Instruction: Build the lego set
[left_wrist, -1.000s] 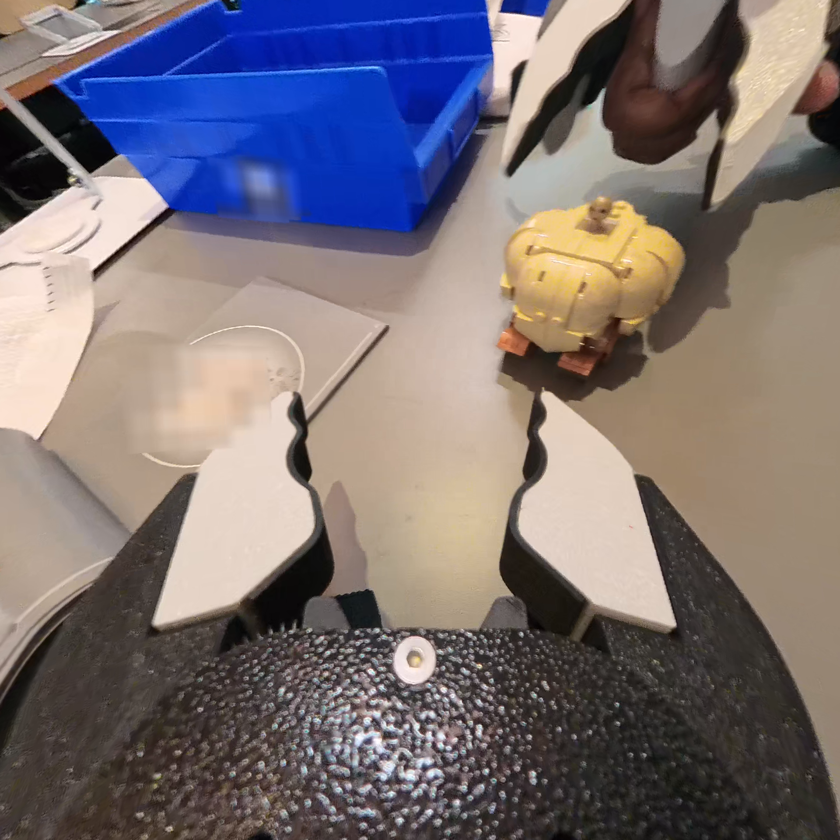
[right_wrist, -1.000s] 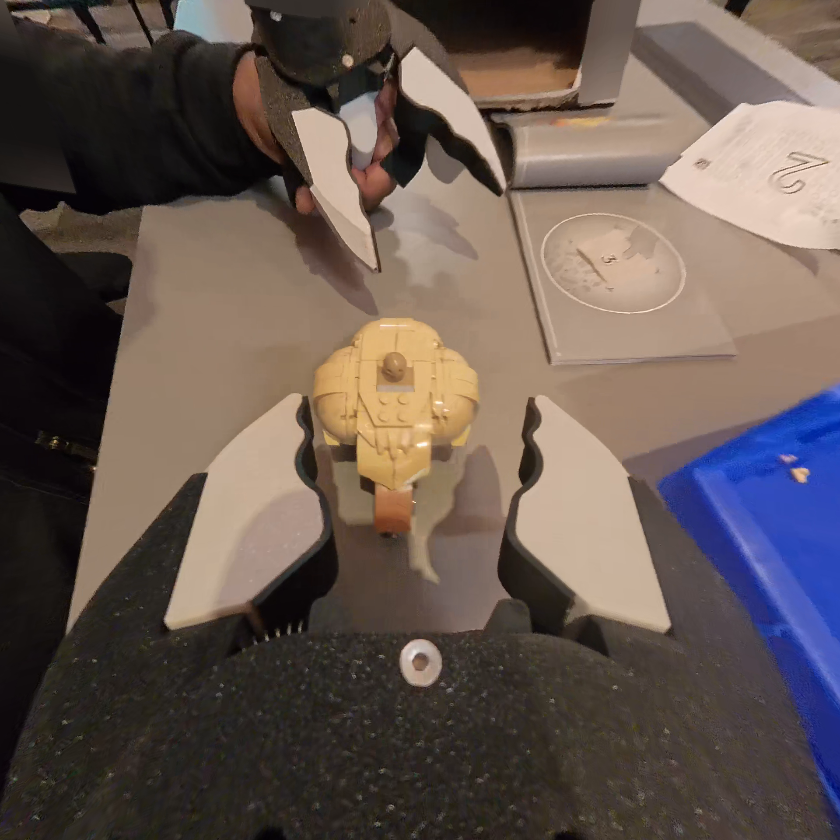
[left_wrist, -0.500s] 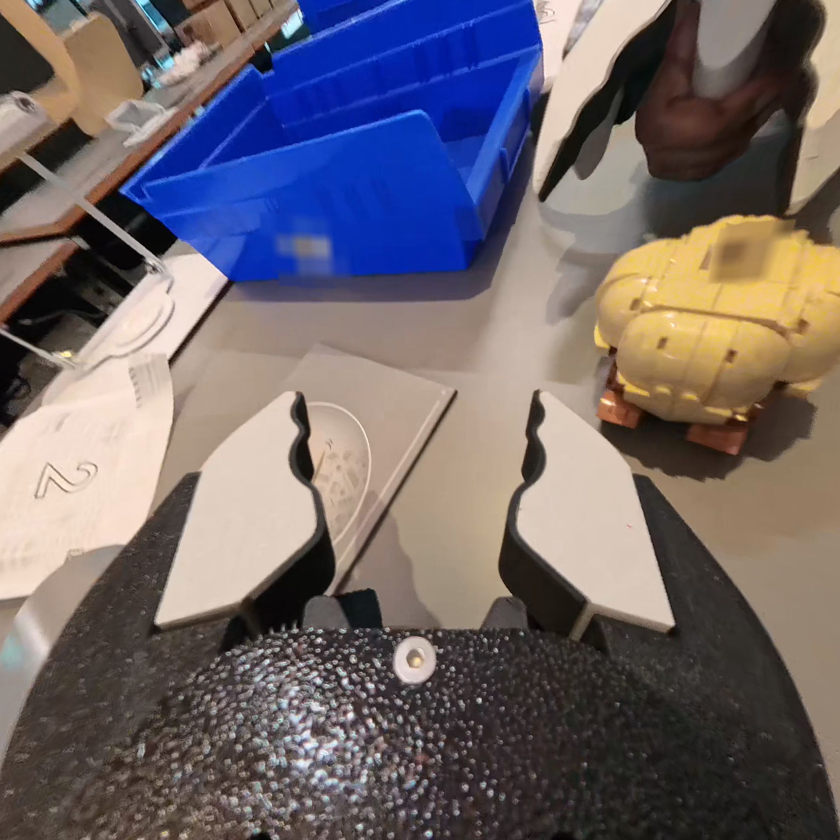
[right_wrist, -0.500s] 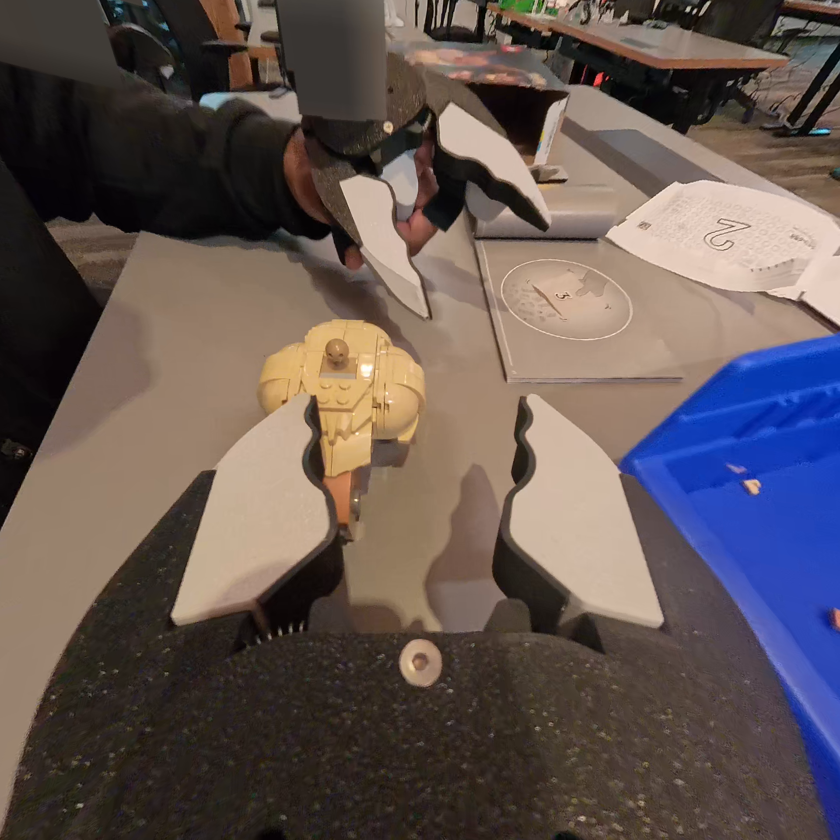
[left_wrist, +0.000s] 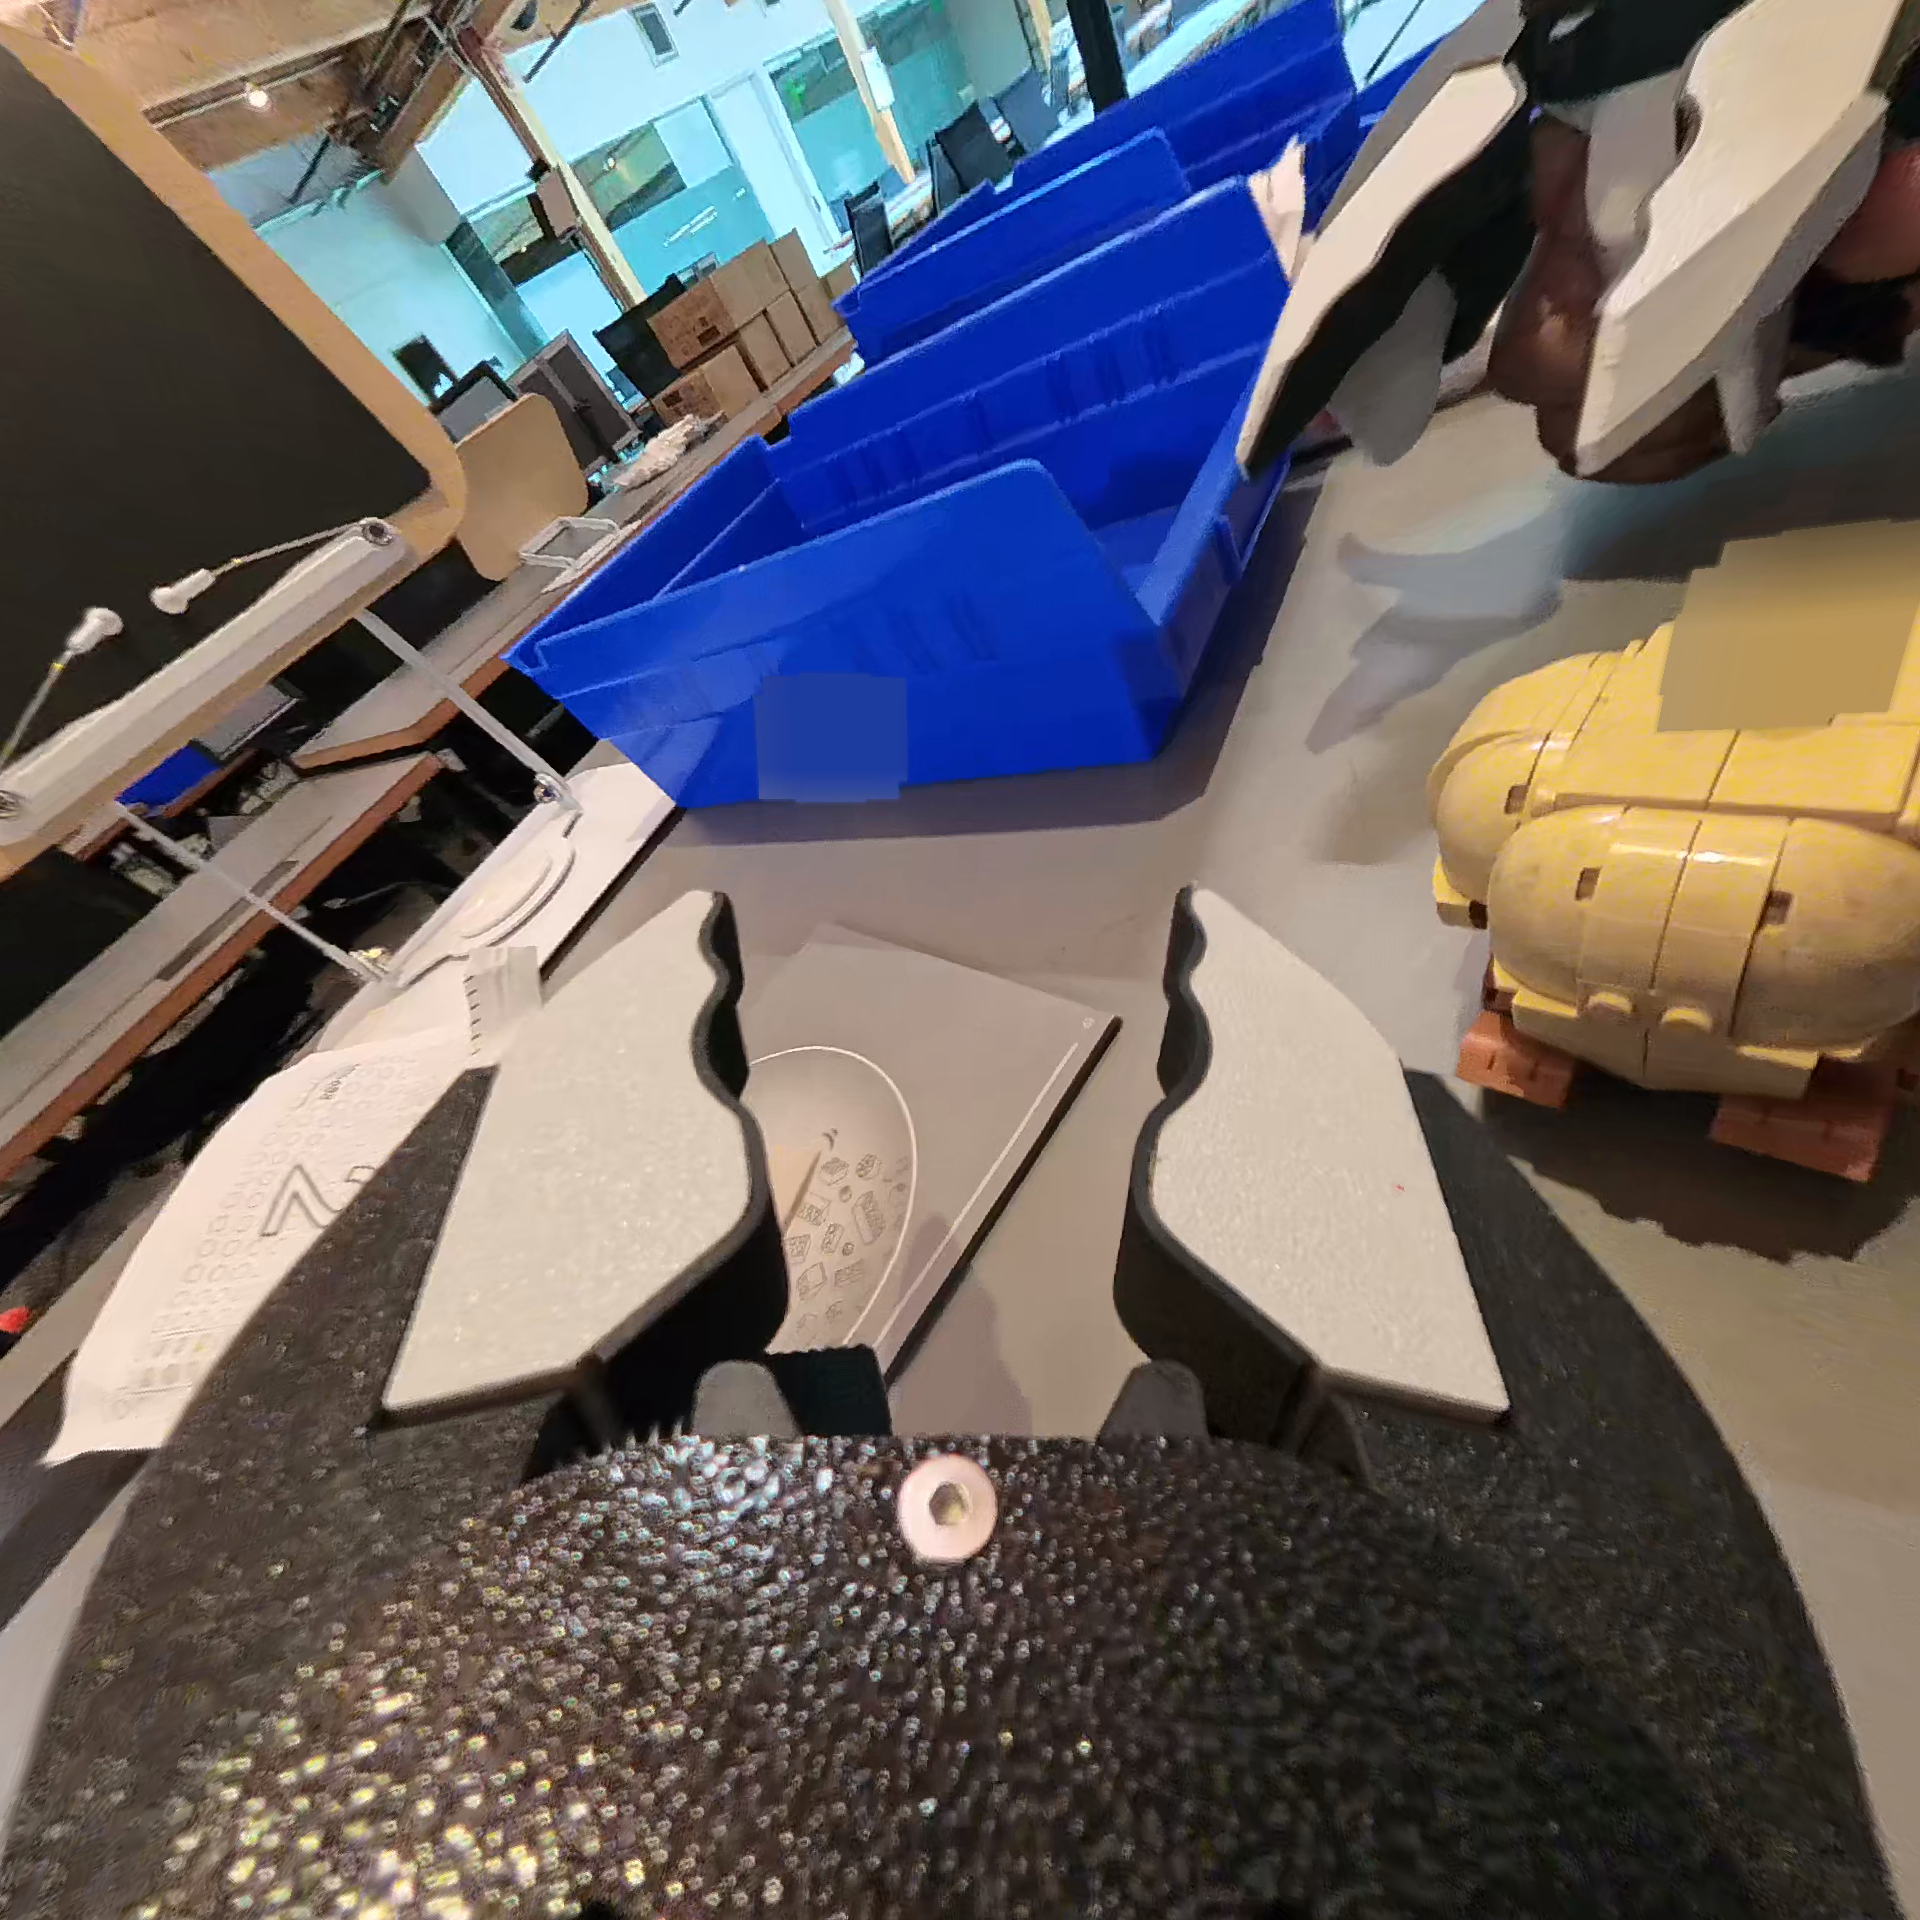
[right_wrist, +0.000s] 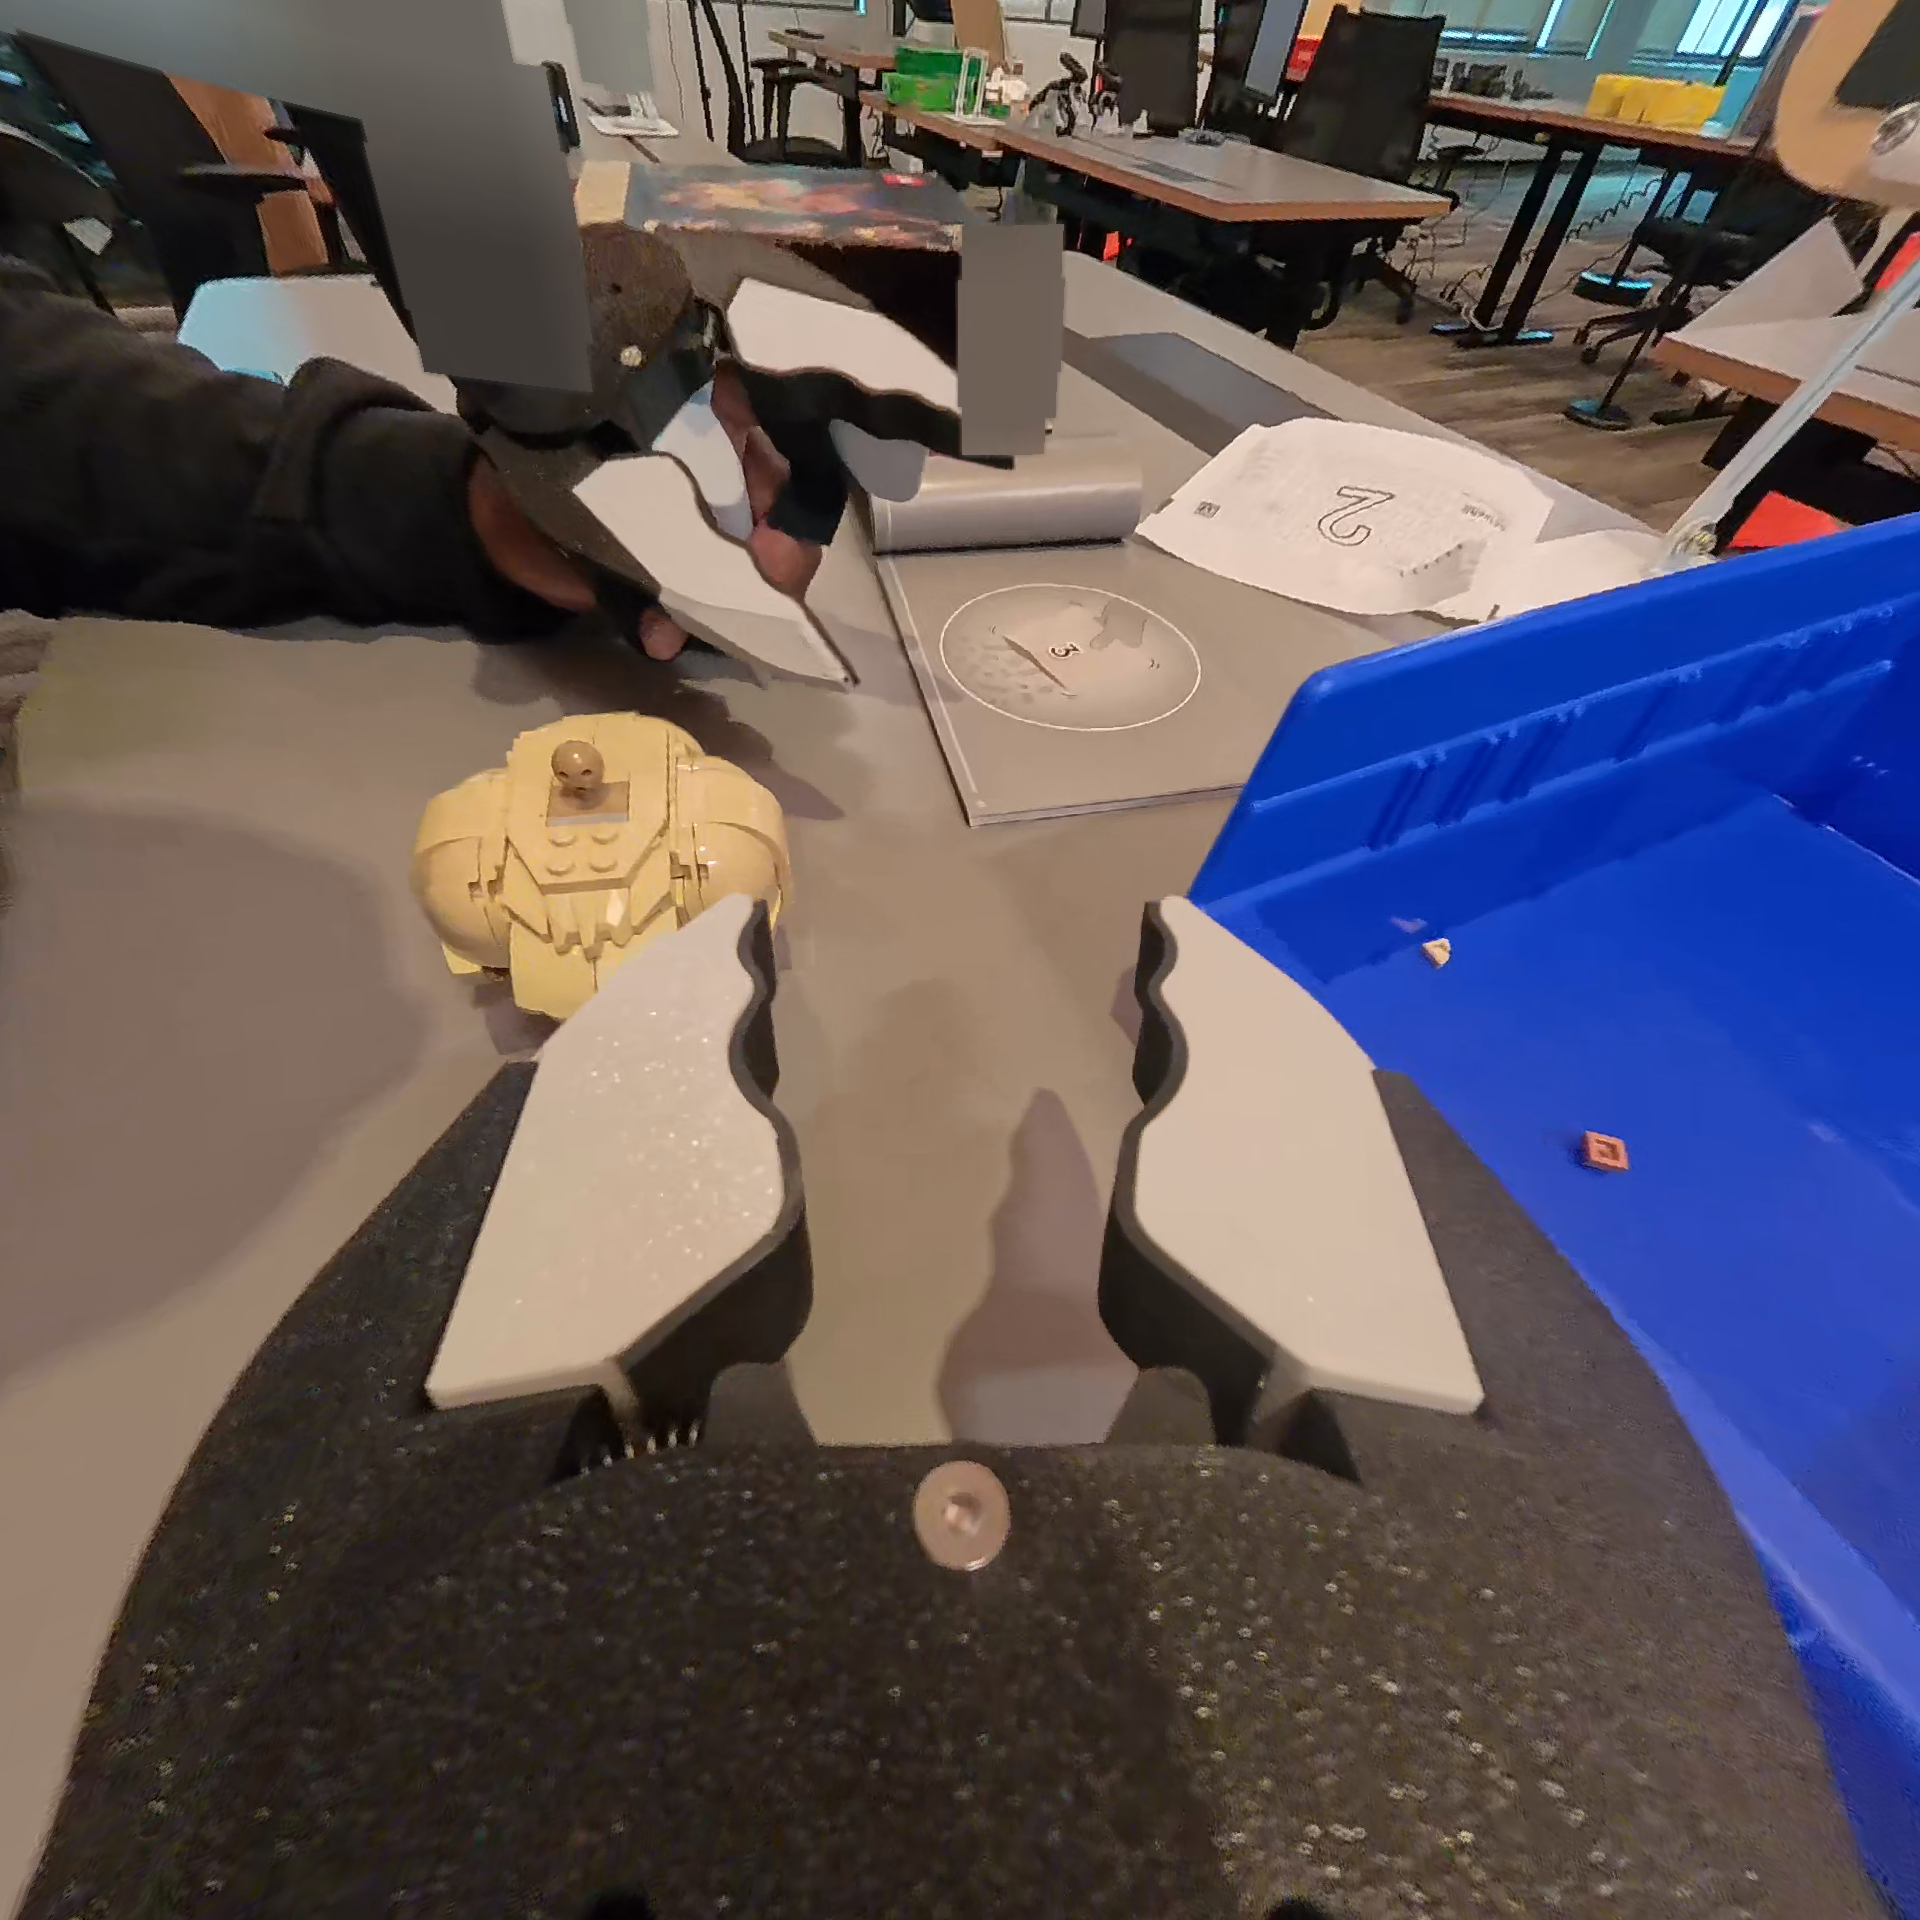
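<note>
On the grey table (left_wrist: 1091, 862), the left wrist view shows the left gripper (left_wrist: 951, 914) hanging with its 2 fingers apart and nothing between them; the fingers are flat grey plates with wavy black inner edges on a black pebbled body. Beneath the gap lies a thin grey booklet (left_wrist: 966, 1049) with a printed circle. Just right of the fingers stands a rounded tan brick-built model (left_wrist: 1683, 904) on reddish-brown feet, part of its top under a mosaic patch. It fills more of this view than 1 second ago and has slid toward the right edge. A glossy blue plastic bin (left_wrist: 935, 623) sits beyond the booklet toward the table's far left corner, and a creased white paper sheet (left_wrist: 260, 1195) lies at the left edge.

On the same table, the right wrist view shows the right gripper (right_wrist: 956, 914) with its fingers also apart, gripping nothing, over bare grey tabletop. The tan model (right_wrist: 592, 862) now stands just outside the left finger, partly hidden behind its tip; 1 second ago it sat between the fingers. The blue bin (right_wrist: 1558, 790), holding a few small loose pieces, crowds the right finger. Farther off, a sleeved hand (right_wrist: 540, 540) holds the left gripper above the table near the booklet (right_wrist: 1070, 665).
</note>
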